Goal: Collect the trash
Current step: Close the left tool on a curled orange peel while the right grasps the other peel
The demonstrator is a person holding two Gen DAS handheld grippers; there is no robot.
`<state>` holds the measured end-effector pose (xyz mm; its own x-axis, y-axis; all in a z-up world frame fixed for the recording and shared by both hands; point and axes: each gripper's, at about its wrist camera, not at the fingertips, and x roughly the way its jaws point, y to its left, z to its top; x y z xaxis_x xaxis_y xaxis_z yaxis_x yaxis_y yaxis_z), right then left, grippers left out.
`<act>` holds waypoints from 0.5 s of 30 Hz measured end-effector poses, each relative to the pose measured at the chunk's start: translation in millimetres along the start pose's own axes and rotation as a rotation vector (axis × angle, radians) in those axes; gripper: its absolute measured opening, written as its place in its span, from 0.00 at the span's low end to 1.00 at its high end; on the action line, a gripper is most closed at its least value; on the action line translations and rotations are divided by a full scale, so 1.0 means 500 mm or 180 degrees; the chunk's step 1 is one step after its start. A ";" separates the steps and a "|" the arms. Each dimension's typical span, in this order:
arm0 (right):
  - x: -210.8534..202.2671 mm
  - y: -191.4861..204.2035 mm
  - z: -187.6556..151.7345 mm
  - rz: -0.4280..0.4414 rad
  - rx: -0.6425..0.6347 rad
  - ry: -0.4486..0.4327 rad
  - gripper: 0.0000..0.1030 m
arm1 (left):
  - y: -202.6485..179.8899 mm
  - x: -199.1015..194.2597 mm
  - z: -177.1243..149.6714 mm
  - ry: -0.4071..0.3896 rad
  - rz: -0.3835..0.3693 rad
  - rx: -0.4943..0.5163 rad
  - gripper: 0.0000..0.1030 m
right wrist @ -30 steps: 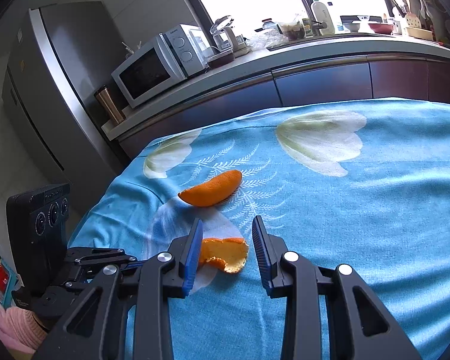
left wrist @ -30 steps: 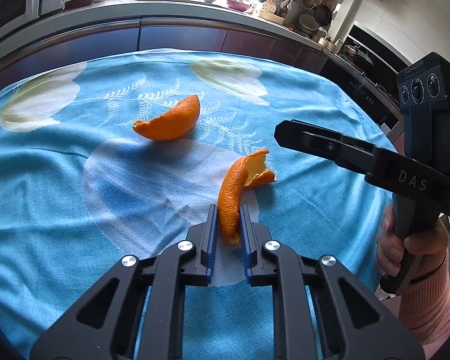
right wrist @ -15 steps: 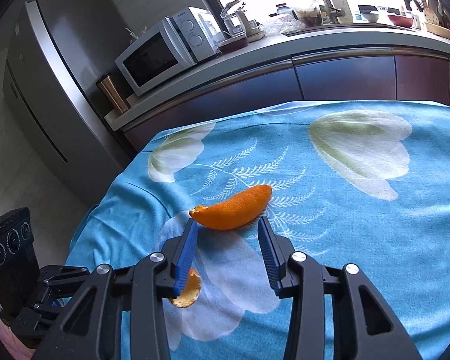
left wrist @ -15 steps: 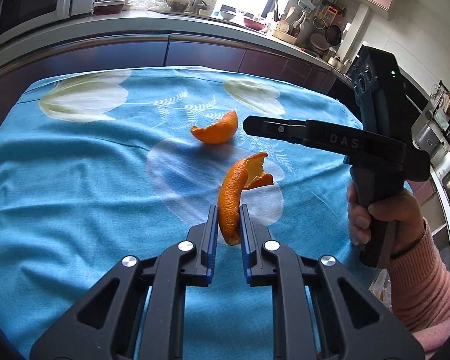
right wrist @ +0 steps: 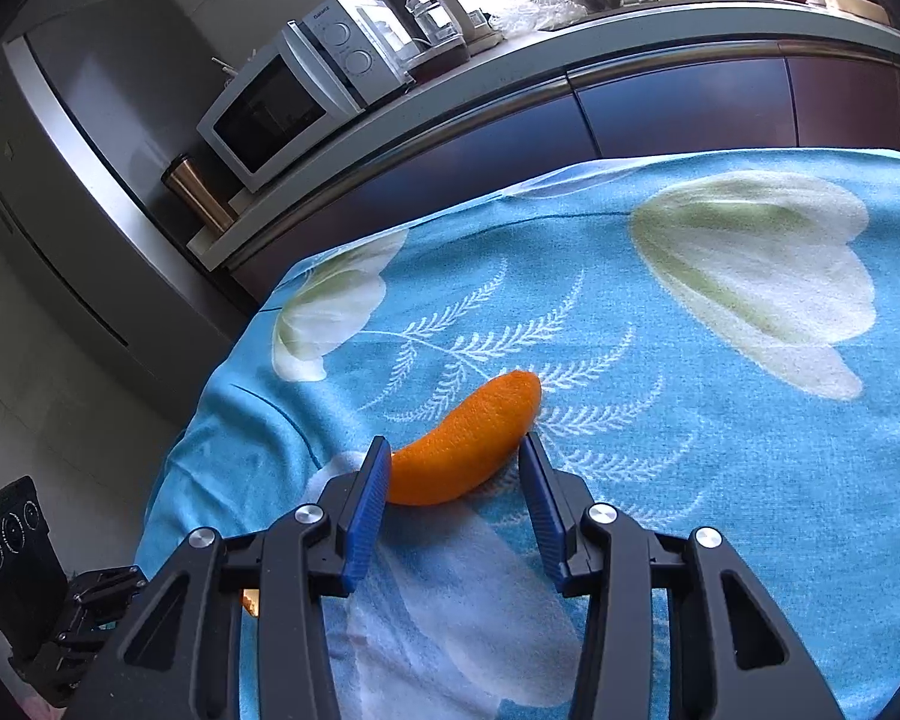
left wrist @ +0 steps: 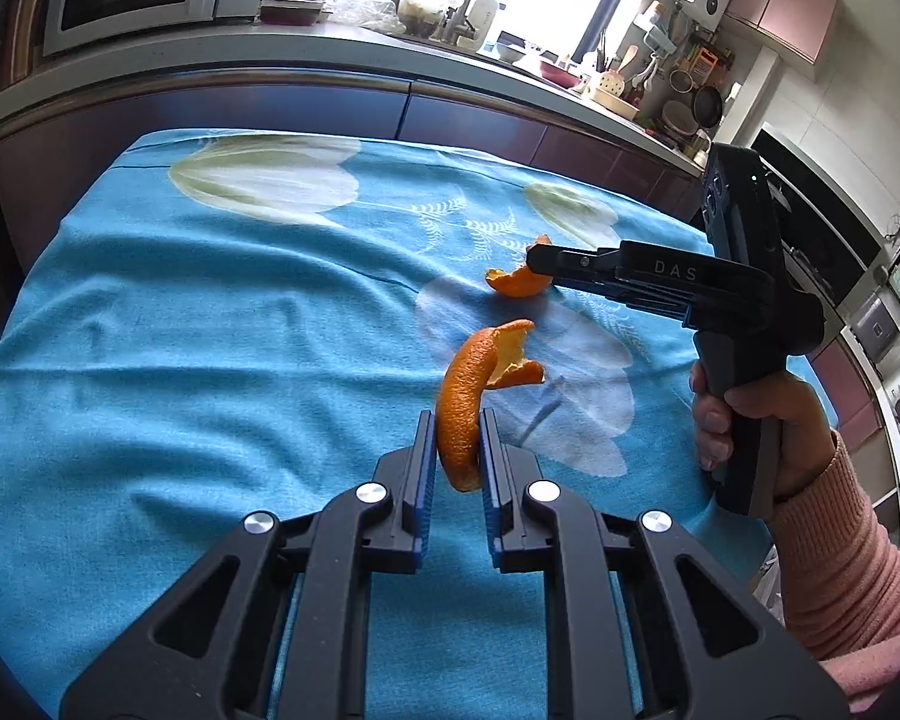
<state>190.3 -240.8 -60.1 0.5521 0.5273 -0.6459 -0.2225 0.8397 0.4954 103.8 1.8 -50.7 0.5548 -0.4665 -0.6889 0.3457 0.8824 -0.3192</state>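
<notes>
My left gripper (left wrist: 457,420) is shut on a long curled orange peel (left wrist: 471,396) and holds it above the blue flowered tablecloth (left wrist: 210,360). A second orange peel (right wrist: 468,441) lies on the cloth. My right gripper (right wrist: 455,450) is open, its jaws standing on either side of that peel. In the left wrist view the right gripper (left wrist: 537,258) reaches in from the right, its tip at the second peel (left wrist: 519,283).
A dark kitchen counter (left wrist: 330,90) runs behind the table with a microwave (right wrist: 294,102), a kettle and dishes on it. A fridge (right wrist: 90,180) stands at the left. The table's left edge (right wrist: 210,396) drops to the floor.
The left gripper has lifted and pulled back with its peel. The right gripper has moved forward from the first peel to the second and now straddles it.
</notes>
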 end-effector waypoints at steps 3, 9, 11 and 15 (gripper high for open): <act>0.000 0.000 0.000 0.0006 0.0008 -0.0009 0.35 | 0.009 -0.006 -0.003 -0.0015 0.0025 -0.0033 0.14; -0.010 0.005 -0.006 0.0034 -0.0011 -0.0056 0.25 | 0.017 -0.019 -0.005 -0.0062 0.0083 -0.0038 0.14; -0.016 0.008 -0.010 0.0056 -0.0014 -0.0076 0.24 | 0.016 -0.023 -0.006 -0.0078 0.0108 -0.0030 0.14; -0.029 0.019 -0.021 0.0119 -0.0050 -0.0108 0.22 | 0.018 -0.030 -0.006 -0.0108 0.0138 -0.0021 0.14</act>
<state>171.9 -239.3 -51.9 0.5700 0.5540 -0.6069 -0.2559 0.8215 0.5096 96.3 16.9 -45.4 0.5946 -0.4297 -0.6796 0.3159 0.9021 -0.2940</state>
